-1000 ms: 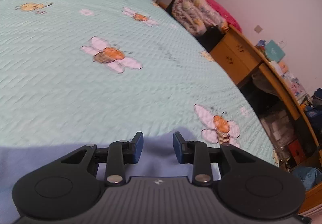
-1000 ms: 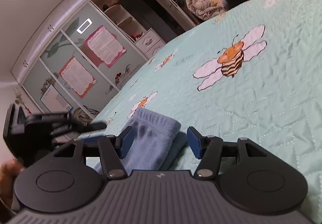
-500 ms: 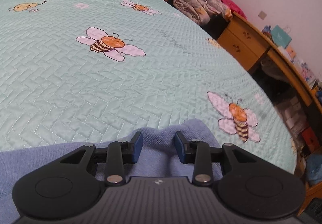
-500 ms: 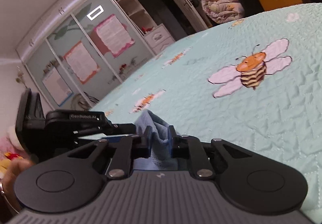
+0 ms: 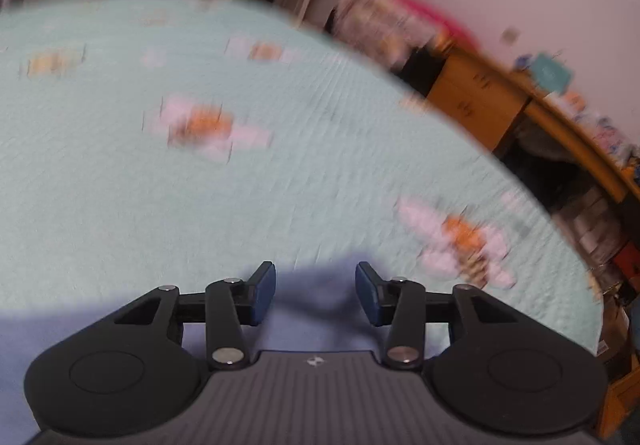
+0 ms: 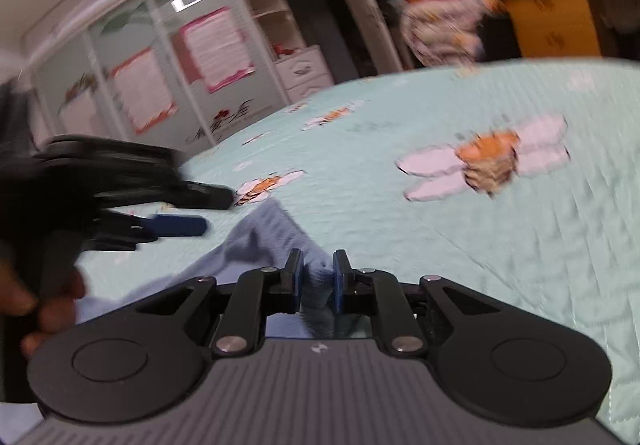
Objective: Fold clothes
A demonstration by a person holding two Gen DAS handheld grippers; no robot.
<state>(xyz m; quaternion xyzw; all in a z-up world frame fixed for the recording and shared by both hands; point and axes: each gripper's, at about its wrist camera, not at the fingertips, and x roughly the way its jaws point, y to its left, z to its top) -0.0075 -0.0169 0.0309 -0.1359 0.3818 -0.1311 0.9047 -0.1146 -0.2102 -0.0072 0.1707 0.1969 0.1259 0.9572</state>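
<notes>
A light blue garment (image 6: 256, 241) lies on a mint green bedspread (image 6: 480, 245) printed with bees. My right gripper (image 6: 317, 285) is shut on a bunched fold of this cloth, which rises to a peak just ahead of the fingers. In the left wrist view the same blue garment (image 5: 316, 297) spreads under and between the fingers of my left gripper (image 5: 315, 287); its jaws are opening and the pads stand clear of the cloth. The right wrist view shows the left gripper (image 6: 176, 213) off to the left, above the bedspread, held by a hand (image 6: 36, 309).
The bedspread (image 5: 200, 205) fills most of the left wrist view. Beyond the bed's right edge stand a wooden desk (image 5: 500, 113) and a heap of bedding (image 5: 384, 29). A wardrobe with sliding doors (image 6: 160, 77) lines the far wall.
My right gripper closed on the blue garment's fold and rolled, lifting the cloth a little. My left gripper's jaws spread wider and it sank toward the garment. Both views are now motion-blurred.
</notes>
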